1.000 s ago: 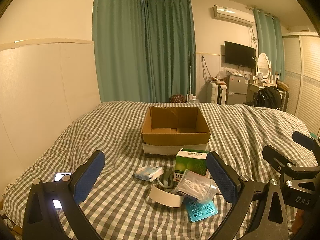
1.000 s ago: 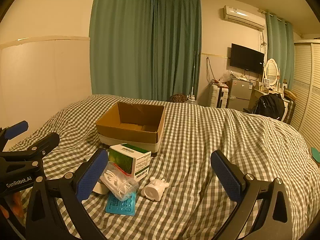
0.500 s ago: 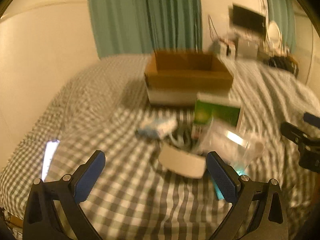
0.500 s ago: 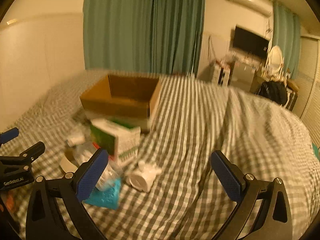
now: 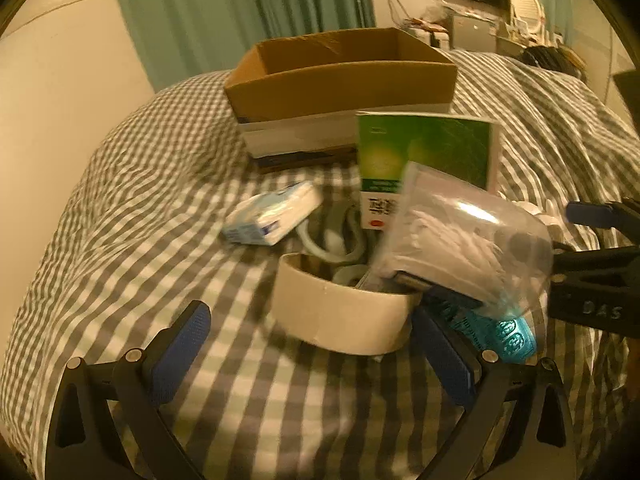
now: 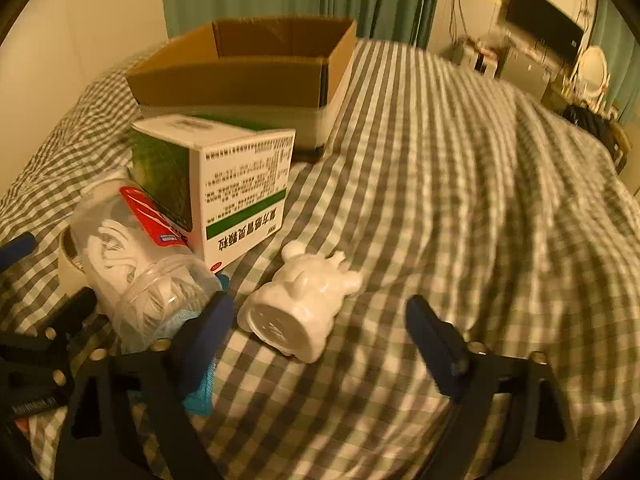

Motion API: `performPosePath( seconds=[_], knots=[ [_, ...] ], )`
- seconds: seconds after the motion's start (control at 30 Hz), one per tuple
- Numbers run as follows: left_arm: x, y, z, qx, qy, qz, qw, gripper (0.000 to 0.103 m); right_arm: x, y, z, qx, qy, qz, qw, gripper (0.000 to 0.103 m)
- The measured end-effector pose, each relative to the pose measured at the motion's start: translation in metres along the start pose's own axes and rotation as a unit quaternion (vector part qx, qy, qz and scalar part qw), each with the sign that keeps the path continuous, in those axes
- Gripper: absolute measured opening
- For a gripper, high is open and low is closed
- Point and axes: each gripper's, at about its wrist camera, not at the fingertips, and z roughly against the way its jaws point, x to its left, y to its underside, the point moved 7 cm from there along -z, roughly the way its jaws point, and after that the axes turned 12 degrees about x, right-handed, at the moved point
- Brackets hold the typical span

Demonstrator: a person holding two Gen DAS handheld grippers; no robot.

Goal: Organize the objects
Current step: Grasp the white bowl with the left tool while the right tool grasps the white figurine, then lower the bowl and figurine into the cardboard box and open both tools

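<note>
**Legible markings: few, mostly blurred**

Landmark: the green-and-white carton [image 6: 224, 184], which stood in front of the cardboard box.

- Carton, white side panel: several lines of small black Chinese print, too fine to read; below them a green band and a row of large Chinese characters, seen upside down in the right wrist view and not made out with certainty. A small red oval mark sat at its lower corner.
- Carton, front face [image 5: 424, 152]: a barcode-like block and a red dot beneath the green field; unreadable.
- Black gripper frame [image 5: 600, 308], right of the carton in the left wrist view: raised letters "DAS".
- Clear tub [image 6: 136, 256], lying against the carton: red label with a small blue patch; wording unreadable.
</note>
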Motion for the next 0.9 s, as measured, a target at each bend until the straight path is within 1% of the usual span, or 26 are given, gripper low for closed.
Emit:
performPosePath(
  seconds=[0.13,0.17,0.2,0.23,0.27,0.3,0.33,0.47,0.6,0.73,0.8,0.9],
  knots=[
    [-0.010,-0.008,-0.012,0.009,0.000,-0.022,0.9997,0.103,0.002,-0.004,-0.014,0.019,-0.004,0.003,1.000,0.082],
    [-0.015,-0.010,-0.019,0.017,0.001,-0.029,0.9994,0.103,0.002,-0.004,-0.017,0.023,-0.008,0.004,1.000,0.079],
    [-0.017,-0.011,-0.022,0.021,0.002,-0.032,0.9992,0.103,0.004,-0.003,-0.019,0.027,-0.014,0.006,1.000,0.072],
    [-0.019,-0.012,-0.026,0.023,0.007,-0.037,0.9990,0.103,0.004,-0.002,-0.021,0.031,-0.021,0.010,0.999,0.068],
    [-0.020,-0.013,-0.028,0.023,0.012,-0.038,0.9990,0.102,0.004,-0.001,-0.022,0.033,-0.027,0.012,0.999,0.062],
    [-0.021,-0.013,-0.029,0.025,0.024,-0.038,0.9987,0.093,0.004,0.001,-0.022,0.033,-0.025,0.014,0.999,0.062],
    [-0.019,-0.014,-0.029,0.025,0.023,-0.036,0.9988,0.089,0.003,0.001,-0.021,0.030,-0.023,0.015,0.999,0.062],
    [-0.012,-0.010,-0.021,0.021,0.044,-0.022,0.9986,0.086,-0.007,0.006,-0.008,0.014,-0.019,0.005,1.000,0.062],
    [-0.006,0.001,0.000,0.011,0.064,-0.010,0.9978,0.086,-0.012,0.011,0.017,-0.012,-0.022,-0.003,1.000,0.062],
    [0.008,0.010,0.031,-0.004,0.087,0.017,0.9961,0.086,-0.013,0.010,0.049,-0.042,-0.030,0.004,0.999,0.062],
    [0.016,0.007,0.049,-0.020,0.091,0.027,0.9953,0.086,-0.011,0.009,0.070,-0.063,-0.037,0.008,0.997,0.061],
    [0.035,-0.010,0.077,-0.053,0.099,0.052,0.9923,0.086,-0.007,0.002,0.103,-0.095,-0.043,0.018,0.994,0.061]
  ],
)
